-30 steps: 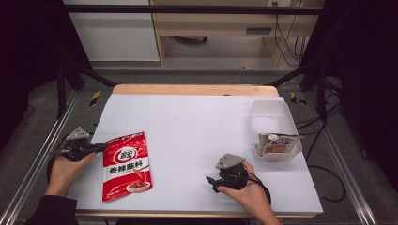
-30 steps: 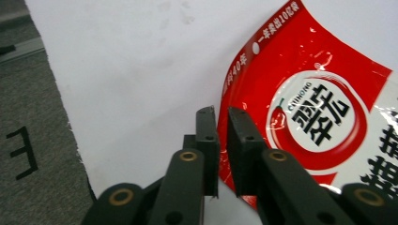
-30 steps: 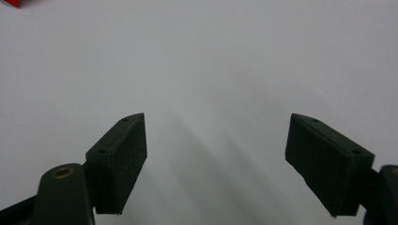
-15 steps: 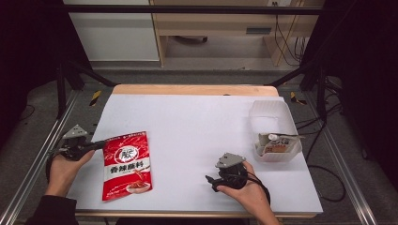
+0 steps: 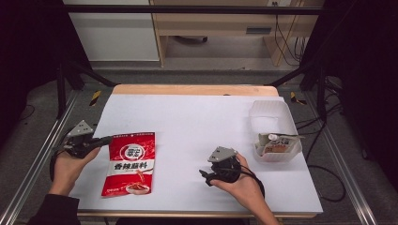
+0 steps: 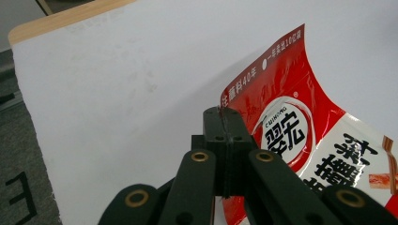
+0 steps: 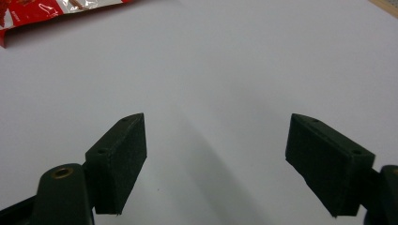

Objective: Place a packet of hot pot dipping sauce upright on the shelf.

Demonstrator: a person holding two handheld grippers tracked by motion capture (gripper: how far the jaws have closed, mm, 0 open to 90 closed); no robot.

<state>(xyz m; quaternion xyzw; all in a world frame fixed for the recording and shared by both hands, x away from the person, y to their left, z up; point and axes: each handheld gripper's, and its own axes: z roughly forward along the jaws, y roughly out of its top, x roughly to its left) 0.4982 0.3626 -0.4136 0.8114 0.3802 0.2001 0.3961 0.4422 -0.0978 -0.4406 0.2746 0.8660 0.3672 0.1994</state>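
Since the earlier frame we have lifted the packet's (image 5: 129,162) corner, left gripper (image 6: 224,114) clenched on it; right gripper (image 7: 216,159) released; placing remains.

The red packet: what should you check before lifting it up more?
1. Left gripper shut on the red packet: ok, jaws pinch its top corner.
2. Grip deep enough: not ok, just the corner's edge is caught.
3. Packet off the table: not ok, the corner curls up, the rest lies flat.
4. Right gripper free to help: ok, jaws open above bare table.
5. Clear plastic box out of the way: ok, far across the table.
6. Packet sealed: cannot tell.
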